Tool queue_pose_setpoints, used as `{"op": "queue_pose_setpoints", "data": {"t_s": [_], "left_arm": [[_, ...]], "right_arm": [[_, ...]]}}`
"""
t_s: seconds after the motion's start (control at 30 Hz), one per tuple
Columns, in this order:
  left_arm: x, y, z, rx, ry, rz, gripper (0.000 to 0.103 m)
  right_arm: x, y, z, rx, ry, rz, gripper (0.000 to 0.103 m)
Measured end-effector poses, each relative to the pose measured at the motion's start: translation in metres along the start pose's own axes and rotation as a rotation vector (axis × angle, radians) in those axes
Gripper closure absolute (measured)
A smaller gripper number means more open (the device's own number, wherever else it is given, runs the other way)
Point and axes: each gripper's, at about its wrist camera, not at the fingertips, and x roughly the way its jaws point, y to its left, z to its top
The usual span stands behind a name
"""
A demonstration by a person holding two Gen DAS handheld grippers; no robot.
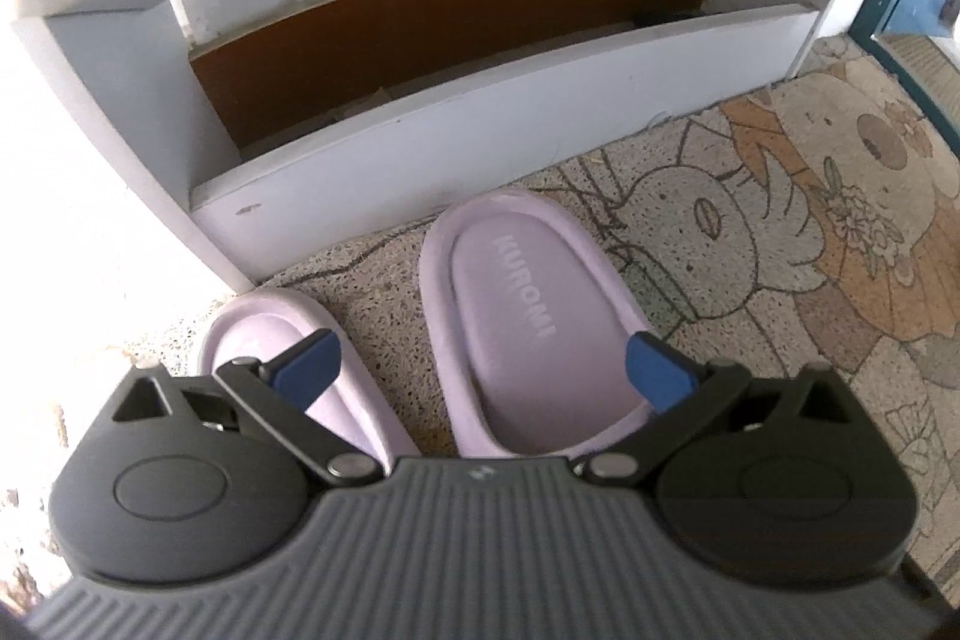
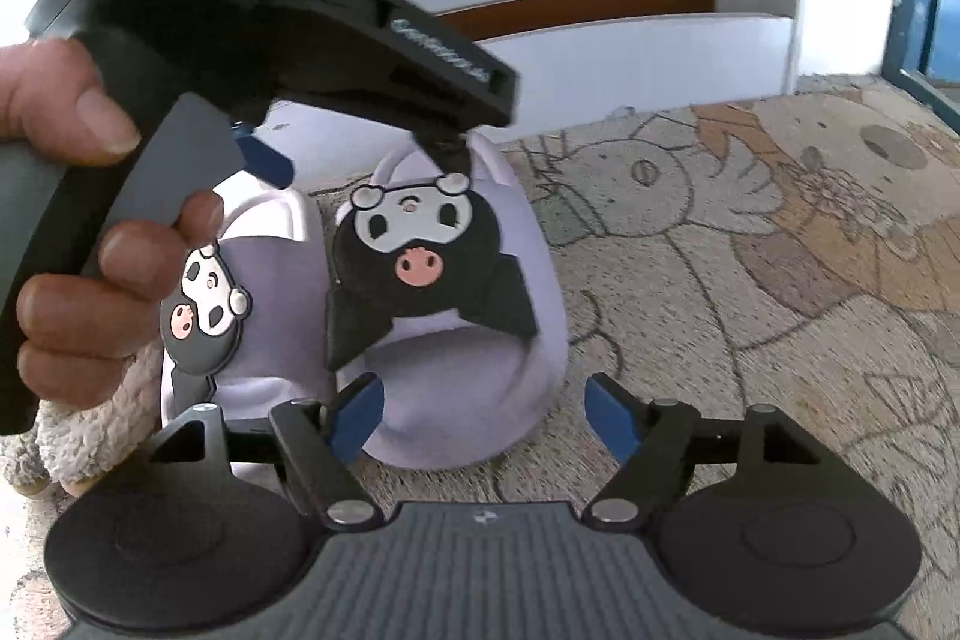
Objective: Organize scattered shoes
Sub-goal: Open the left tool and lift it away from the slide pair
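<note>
1. Slippers, a lilac pair, lie side by side on the patterned mat [image 1: 750, 196] in front of the white shoe rack [image 1: 480, 100]; in the left wrist view the left slipper [image 1: 282, 346] sits at lower left and the right slipper [image 1: 522, 328], its insole lettered, at centre, heels towards the rack
2. At far left of the right wrist view a hand [image 2: 78, 196] grips the handle of the left gripper [image 1: 480, 370], which hangs over the pair; its jaws stand wide apart and empty, one blue pad over each slipper, touching nothing that I can see
3. Parallel and close together with a narrow strip of mat between them, the pair looks set down on purpose, judging by the matching direction
4. Centre of the right wrist view: the cartoon strap of the right slipper [image 2: 432, 250] faces the camera, and the right gripper [image 2: 486, 418] sits just short of its toe; its jaws are apart, the left pad at the toe's edge and the right pad over bare mat, nothing clamped
5. Edges: the rack's front lip runs close behind the heels, so there is little room to push further back; the wall corner hems in the left slipper
6. Right of the pair the mat lies open towards the blue door frame [image 1: 912, 10], the freest way to draw back
</note>
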Motion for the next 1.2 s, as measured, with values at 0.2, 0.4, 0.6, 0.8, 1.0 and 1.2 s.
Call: {"op": "queue_pose_setpoints", "data": {"t_s": [0.2, 0.4, 0.6, 0.8, 1.0, 1.2], "left_arm": [[-0.012, -0.006, -0.005, 0.01, -0.043, 0.05, 0.0], [-0.022, -0.007, -0.009, -0.001, -0.061, 0.079, 0.0], [-0.032, -0.016, -0.013, 0.006, -0.066, 0.102, 0.0], [-0.045, -0.026, -0.021, 0.009, -0.091, 0.135, 0.0], [-0.059, -0.039, -0.028, 0.05, -0.087, 0.15, 0.0], [-0.075, -0.071, -0.048, 0.118, -0.067, 0.078, 0.0]], "right_arm": [[-0.023, -0.016, -0.019, 0.074, 0.002, -0.025, 0.025], [-0.045, -0.031, -0.037, 0.149, 0.002, -0.037, 0.025], [-0.071, -0.046, -0.052, 0.199, -0.021, -0.066, 0.017], [-0.095, -0.063, -0.063, 0.258, -0.052, -0.088, 0.016], [-0.12, -0.082, -0.077, 0.321, -0.079, -0.118, 0.016], [-0.144, -0.099, -0.094, 0.387, -0.097, -0.153, 0.016]]}}
